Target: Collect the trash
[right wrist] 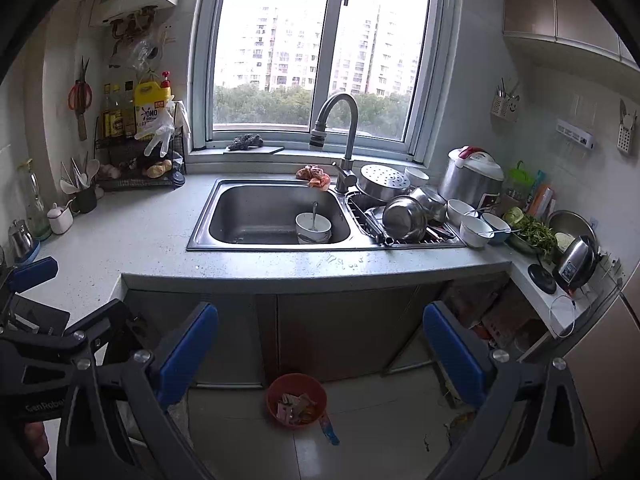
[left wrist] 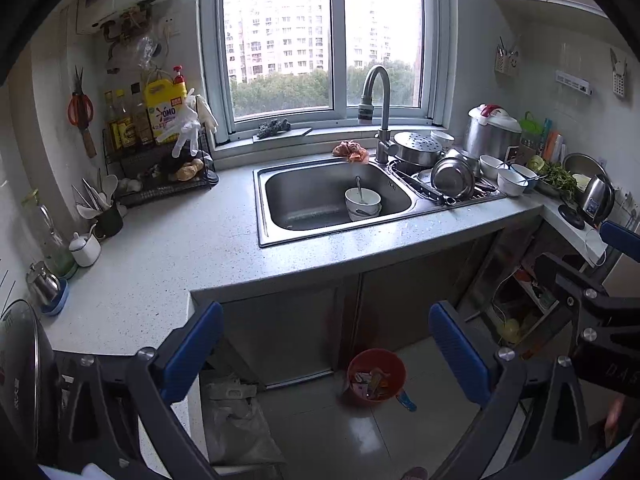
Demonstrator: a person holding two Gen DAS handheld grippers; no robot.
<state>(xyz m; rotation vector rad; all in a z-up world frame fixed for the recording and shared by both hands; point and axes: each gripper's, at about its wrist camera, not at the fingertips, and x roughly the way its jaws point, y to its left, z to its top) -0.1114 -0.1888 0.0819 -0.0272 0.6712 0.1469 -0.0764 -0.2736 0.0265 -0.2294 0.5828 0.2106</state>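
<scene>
Jaws of both the left gripper (left wrist: 326, 354) and right gripper (right wrist: 320, 354) gape wide, empty, above the orange bin (right wrist: 297, 400).

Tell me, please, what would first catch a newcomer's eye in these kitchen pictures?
Probably the orange bin on the floor before the cabinets, holding scraps of trash, framed between the right gripper's open blue fingers. Next, the sink under the window, with a white bowl and spoon inside.

The speckled desk (left wrist: 168, 248) is lying beyond the tongs, carrying a wire rack (left wrist: 160, 176) and a rice cooker (left wrist: 492, 130). The tiled floor (right wrist: 380, 420) is holding a red bin (right wrist: 297, 400) between the tongs.
</scene>
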